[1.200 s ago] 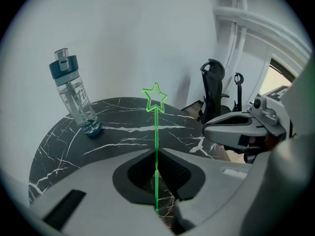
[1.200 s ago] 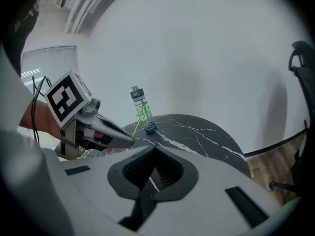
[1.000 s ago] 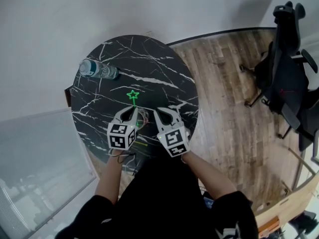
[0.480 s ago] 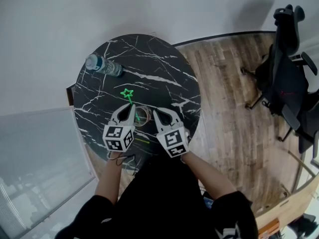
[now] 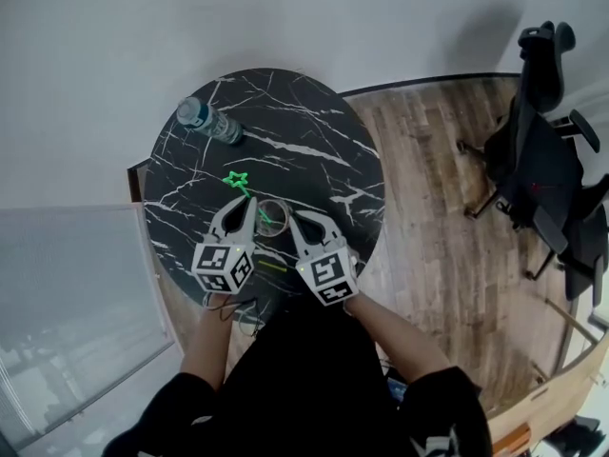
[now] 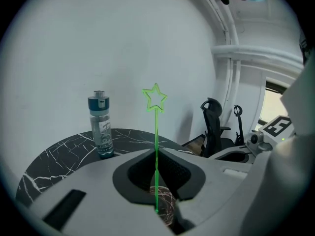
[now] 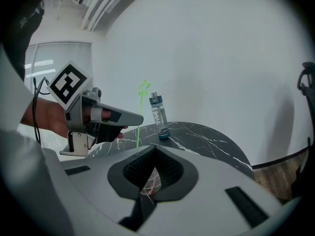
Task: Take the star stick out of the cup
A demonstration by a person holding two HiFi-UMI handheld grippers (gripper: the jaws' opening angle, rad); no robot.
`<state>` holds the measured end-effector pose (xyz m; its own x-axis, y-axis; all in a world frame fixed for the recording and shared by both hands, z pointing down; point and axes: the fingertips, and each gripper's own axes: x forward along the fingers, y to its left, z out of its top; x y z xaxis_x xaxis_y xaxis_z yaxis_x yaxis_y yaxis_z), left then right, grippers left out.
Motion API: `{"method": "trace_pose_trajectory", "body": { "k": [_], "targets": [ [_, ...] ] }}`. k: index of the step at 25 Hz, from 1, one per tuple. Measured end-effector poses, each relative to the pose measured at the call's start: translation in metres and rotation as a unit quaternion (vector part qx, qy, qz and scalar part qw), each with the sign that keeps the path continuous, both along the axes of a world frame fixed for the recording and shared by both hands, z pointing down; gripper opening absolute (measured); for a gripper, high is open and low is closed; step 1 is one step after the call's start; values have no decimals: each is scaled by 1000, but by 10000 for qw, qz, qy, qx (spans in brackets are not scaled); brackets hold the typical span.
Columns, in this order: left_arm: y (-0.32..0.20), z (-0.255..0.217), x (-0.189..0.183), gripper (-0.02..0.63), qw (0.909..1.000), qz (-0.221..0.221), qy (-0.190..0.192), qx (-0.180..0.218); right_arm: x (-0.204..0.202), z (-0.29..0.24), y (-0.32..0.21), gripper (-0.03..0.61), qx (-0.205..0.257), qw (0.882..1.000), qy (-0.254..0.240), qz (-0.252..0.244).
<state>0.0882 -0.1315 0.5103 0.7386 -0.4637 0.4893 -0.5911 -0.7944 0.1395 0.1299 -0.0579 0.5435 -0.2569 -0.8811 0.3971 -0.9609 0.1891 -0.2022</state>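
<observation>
The green star stick point(image 5: 249, 198) leans up and left out of the clear cup point(image 5: 272, 219) on the black marble table point(image 5: 314, 122). My left gripper point(image 5: 249, 208) is shut on the stick's shaft. In the left gripper view the shaft point(image 6: 156, 132) runs up between the closed jaws to the star point(image 6: 155, 97), and its lower end hangs over the cup point(image 6: 165, 203). My right gripper point(image 5: 294, 220) is shut on the cup, whose glass point(image 7: 150, 183) shows behind the closed jaws. The right gripper view also catches the left gripper point(image 7: 139, 118) holding the stick point(image 7: 139, 127).
A water bottle point(image 5: 211, 122) stands at the table's far left, upright in the left gripper view point(image 6: 100, 124). A black office chair point(image 5: 547, 160) is on the wood floor at the right. A white wall lies behind the table, whose near edge is by the person's body.
The left gripper has shifted slightly left with the stick, so the star now leans further left of the cup. The right gripper has stayed at the cup.
</observation>
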Motion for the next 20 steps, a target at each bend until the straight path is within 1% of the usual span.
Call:
{"method": "trace_pose_trajectory", "body": {
  "k": [5, 13, 20],
  "targets": [
    [1, -21, -11, 12, 9990, -137, 402, 125, -7, -15, -1, -5, 152, 9998, 76, -47],
    [-6, -49, -35, 12, 9954, -336, 876, 215, -24, -29, -3, -5, 277, 9989, 301, -245],
    [-13, -67, -56, 12, 9927, -510, 1009, 426, -39, -38, -9, -5, 344, 9978, 391, -402]
  ]
}}
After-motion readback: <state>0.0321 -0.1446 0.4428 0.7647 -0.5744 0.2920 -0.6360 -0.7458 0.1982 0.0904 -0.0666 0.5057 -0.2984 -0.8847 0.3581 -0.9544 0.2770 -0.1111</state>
